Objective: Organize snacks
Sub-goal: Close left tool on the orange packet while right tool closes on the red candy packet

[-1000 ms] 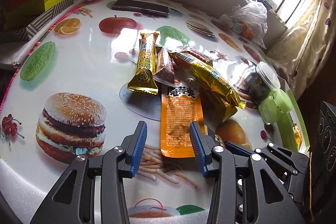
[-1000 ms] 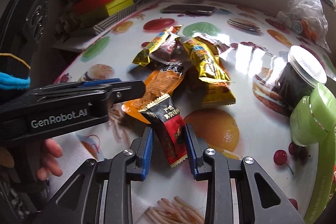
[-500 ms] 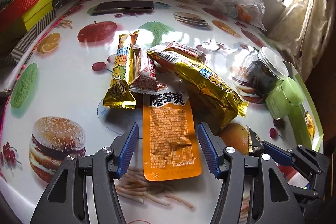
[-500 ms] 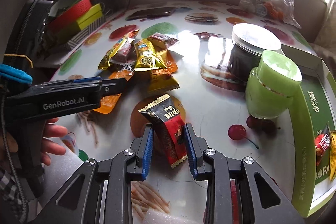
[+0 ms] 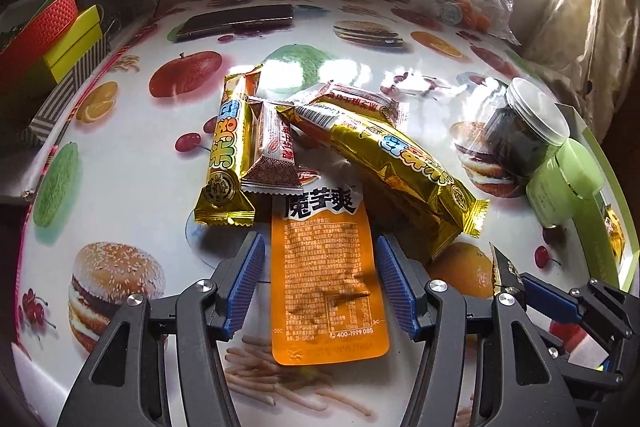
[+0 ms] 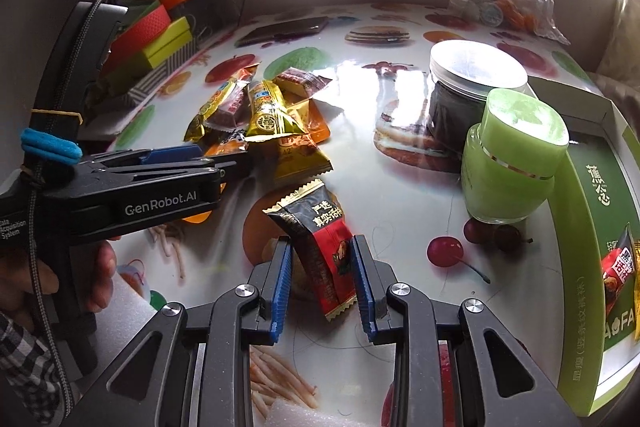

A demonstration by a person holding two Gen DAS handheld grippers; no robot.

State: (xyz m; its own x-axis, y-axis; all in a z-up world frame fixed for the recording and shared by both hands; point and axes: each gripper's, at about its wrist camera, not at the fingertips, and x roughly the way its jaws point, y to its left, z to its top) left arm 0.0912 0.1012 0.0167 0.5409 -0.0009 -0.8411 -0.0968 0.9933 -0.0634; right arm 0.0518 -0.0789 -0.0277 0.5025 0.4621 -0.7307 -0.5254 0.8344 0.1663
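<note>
A lived-in home: fruit-print cloth on the bench (image 5: 120, 187), curtain (image 5: 592, 7) at the window, gift boxes (image 5: 44, 39) stacked far left.

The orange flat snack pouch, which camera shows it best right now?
The left wrist view. There the orange pouch lies nearly whole and flat on the table between the left tool's closing jaws, its printed back readable. In the right wrist view only orange slivers show, behind the left tool and under the gold packets.

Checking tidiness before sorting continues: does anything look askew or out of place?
Yes: the snack packets lie in a crisscrossed heap, a long gold bar slanting over the orange pouch. Nothing looks spilled or torn.
</note>
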